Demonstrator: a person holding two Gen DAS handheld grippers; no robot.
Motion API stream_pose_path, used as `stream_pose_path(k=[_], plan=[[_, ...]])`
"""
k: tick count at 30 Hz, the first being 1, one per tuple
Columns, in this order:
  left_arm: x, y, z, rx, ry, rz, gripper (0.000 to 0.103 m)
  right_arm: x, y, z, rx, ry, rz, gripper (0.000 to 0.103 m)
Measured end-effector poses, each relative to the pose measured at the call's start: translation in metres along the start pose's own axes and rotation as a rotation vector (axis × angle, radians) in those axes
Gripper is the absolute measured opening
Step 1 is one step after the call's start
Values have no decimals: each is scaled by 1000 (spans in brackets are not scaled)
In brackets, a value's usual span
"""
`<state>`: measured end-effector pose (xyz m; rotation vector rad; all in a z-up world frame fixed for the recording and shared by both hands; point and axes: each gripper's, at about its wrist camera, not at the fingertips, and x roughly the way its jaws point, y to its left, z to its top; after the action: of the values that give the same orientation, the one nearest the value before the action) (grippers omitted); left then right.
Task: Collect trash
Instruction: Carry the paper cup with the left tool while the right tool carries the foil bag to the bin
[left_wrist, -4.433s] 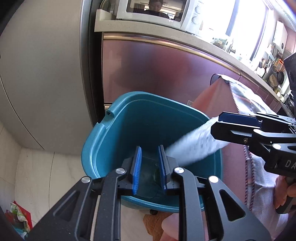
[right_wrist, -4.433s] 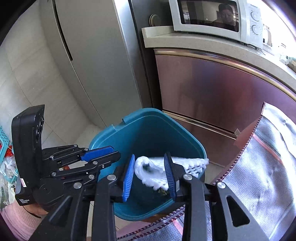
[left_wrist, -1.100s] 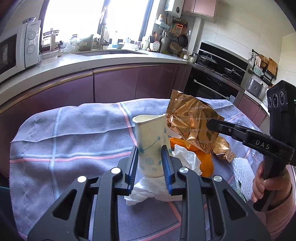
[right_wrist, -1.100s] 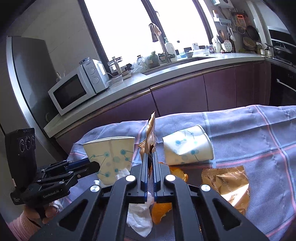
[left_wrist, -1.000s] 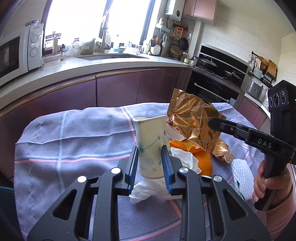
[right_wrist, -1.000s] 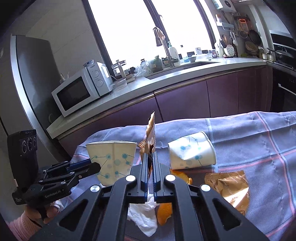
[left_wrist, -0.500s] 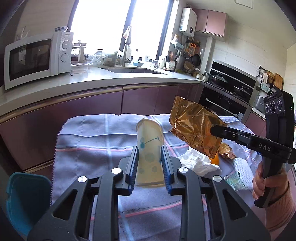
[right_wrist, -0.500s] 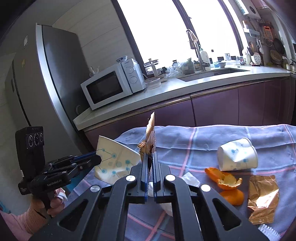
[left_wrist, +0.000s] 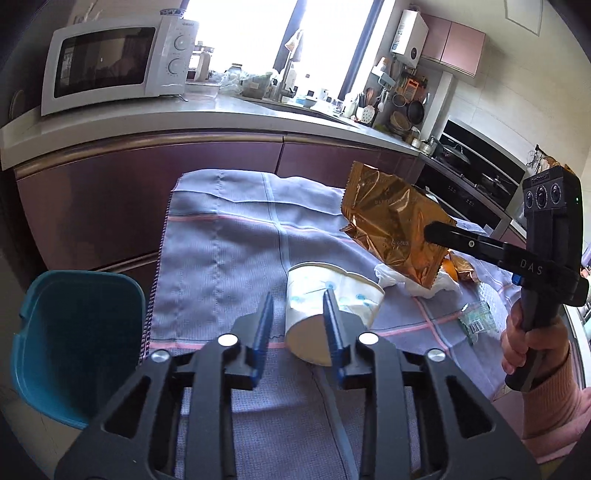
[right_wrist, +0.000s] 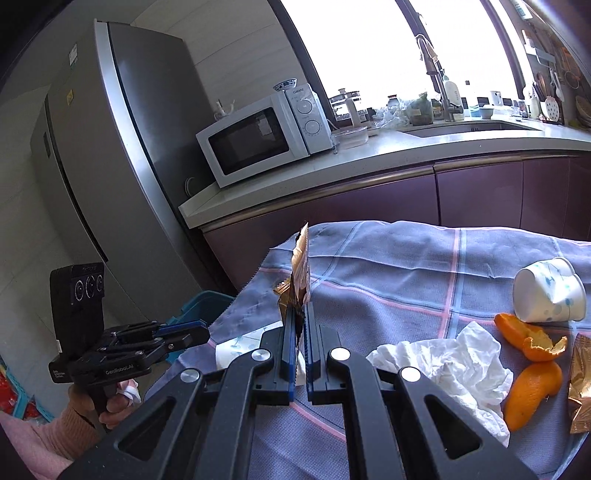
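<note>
Between my left gripper (left_wrist: 297, 325) jaws, just spreading, nothing is pinched; paper cup (left_wrist: 332, 301) lies tipped by the right finger, near the tablecloth's (left_wrist: 221, 236) left edge. My right gripper (right_wrist: 300, 349) is clamped on gold wrapper (right_wrist: 300, 273), lifted. Teal bin (left_wrist: 74, 343) sits beyond that edge.

Left wrist view: riding the left gripper (left_wrist: 297, 325), looking down across the cloth-covered counter (left_wrist: 221, 258) from close.
Right wrist view: riding the right gripper (right_wrist: 301, 343), facing the microwave (right_wrist: 258, 136).
Shared: both are seeing cloth, microwave, each other's gripper.
</note>
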<state>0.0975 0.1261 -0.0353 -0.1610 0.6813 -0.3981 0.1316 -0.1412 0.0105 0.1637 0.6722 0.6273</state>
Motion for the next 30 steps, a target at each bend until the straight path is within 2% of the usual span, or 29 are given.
stream_pose_path(k=[2,4,7,10,12,15,20,25,30], plan=[[3,-4,-3,10,19,-13,50,1,-2,-1,7,5,-2,3],[8,-5,-5,2,41,-43,60,1,-4,-3,15,10,-4,3],[21,-9,-6,-3,72,-50,65,2,-7,-5,25,18,-3,3],[35,-7,-7,-34,107,-90,69,2,-8,-8,27,23,-5,3],[43,-7,-9,-40,122,-84,68,2,-10,-10,31,26,-5,3],[47,-10,-12,-49,123,-100,59,3,-12,-12,39,32,-3,3],[39,-16,-12,-19,90,-66,58,6,-12,-12,39,36,13,3],[13,-14,-9,2,34,-25,58,12,0,-7,11,40,48,3],[-23,8,-6,-15,-21,46,58,29,25,-1,-27,61,115,3]])
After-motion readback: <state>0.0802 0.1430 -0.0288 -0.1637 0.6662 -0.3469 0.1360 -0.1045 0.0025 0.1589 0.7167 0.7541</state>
